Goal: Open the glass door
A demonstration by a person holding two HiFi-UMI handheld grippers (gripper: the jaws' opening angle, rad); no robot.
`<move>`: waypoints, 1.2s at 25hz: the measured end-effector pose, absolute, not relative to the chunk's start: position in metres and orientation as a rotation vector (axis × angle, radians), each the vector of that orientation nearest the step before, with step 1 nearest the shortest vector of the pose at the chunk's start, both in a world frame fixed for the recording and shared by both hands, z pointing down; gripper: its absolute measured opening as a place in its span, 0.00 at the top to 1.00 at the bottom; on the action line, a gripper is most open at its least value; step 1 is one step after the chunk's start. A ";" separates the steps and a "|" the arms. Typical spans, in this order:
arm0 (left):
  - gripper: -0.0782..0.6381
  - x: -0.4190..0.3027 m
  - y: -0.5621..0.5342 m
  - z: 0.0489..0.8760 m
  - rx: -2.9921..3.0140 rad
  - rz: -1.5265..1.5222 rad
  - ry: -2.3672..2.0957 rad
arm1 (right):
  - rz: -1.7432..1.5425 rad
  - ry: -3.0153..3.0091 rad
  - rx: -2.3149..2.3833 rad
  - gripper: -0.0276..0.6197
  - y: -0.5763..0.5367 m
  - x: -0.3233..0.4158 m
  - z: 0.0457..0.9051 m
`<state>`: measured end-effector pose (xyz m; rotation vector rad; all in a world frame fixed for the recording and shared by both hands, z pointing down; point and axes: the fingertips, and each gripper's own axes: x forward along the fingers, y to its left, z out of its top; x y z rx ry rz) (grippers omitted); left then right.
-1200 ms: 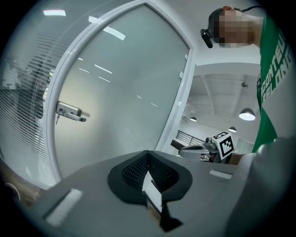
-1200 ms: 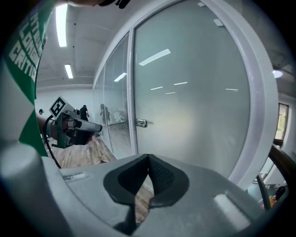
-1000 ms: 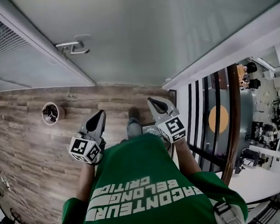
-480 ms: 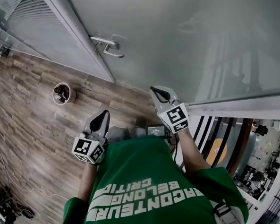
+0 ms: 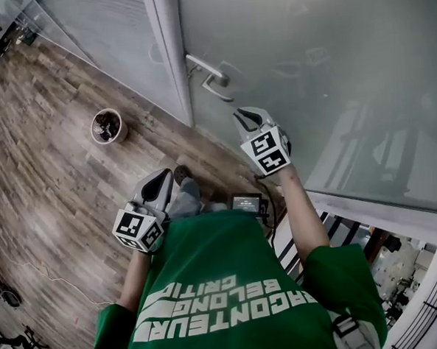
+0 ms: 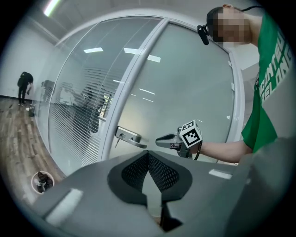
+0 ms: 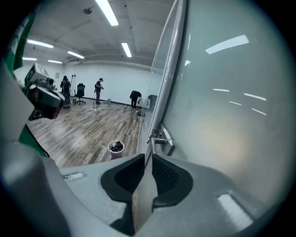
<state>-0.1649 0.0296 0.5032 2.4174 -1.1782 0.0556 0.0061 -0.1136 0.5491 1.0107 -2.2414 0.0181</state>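
Note:
A frosted glass door [image 5: 308, 69] stands in front of me, with a metal lever handle [image 5: 211, 76] by its left edge next to the white frame post [image 5: 168, 55]. My right gripper [image 5: 246, 119] is raised a short way below and right of the handle, apart from it, jaws shut and empty. Its own view shows the handle [image 7: 164, 139] just beyond the closed tips [image 7: 147, 156]. Lower down, my left gripper [image 5: 160, 182] hangs over the wooden floor, shut and empty. From the left gripper view [image 6: 148, 153], the handle [image 6: 132, 139] and the right gripper [image 6: 159, 140] sit close together.
A small round bin [image 5: 108, 126] stands on the wood floor by the glass wall left of the door. Blinds [image 6: 78, 115] show behind that glass panel. A railing [image 5: 433, 297] is at the lower right. Several people [image 7: 99, 90] stand far across the room.
My view has swung toward the door, and the handle now lies nearer the middle. The right gripper has risen and reached closer to the handle. The left gripper has stayed low.

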 end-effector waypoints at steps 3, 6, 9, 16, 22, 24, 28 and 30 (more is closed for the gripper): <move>0.87 -0.172 0.018 0.503 2.407 0.035 -1.196 | -0.041 -2.131 0.935 0.87 -0.133 0.000 0.569; 0.87 -0.181 0.005 0.503 2.394 0.026 -1.211 | -0.106 -2.016 0.868 0.87 -0.149 -0.003 0.588; 0.87 -0.187 -0.008 0.509 2.382 0.048 -1.200 | -0.136 -1.907 0.815 0.87 -0.158 -0.001 0.606; 0.87 -0.142 -0.067 0.512 2.523 0.172 -1.023 | -0.227 -1.809 0.749 0.88 -0.158 -0.004 0.616; 0.87 -0.084 -0.129 0.531 2.586 0.283 -0.876 | -0.239 -1.790 0.738 0.90 -0.156 -0.007 0.618; 0.87 -0.064 -0.147 0.541 2.591 0.349 -0.856 | -0.226 -1.797 0.744 0.90 -0.157 -0.006 0.619; 0.87 -0.037 -0.177 0.566 2.576 0.478 -0.873 | -0.218 -1.788 0.749 0.90 -0.157 -0.004 0.622; 0.87 -0.029 -0.184 0.577 2.561 0.505 -0.873 | -0.207 -1.790 0.759 0.90 -0.156 -0.004 0.623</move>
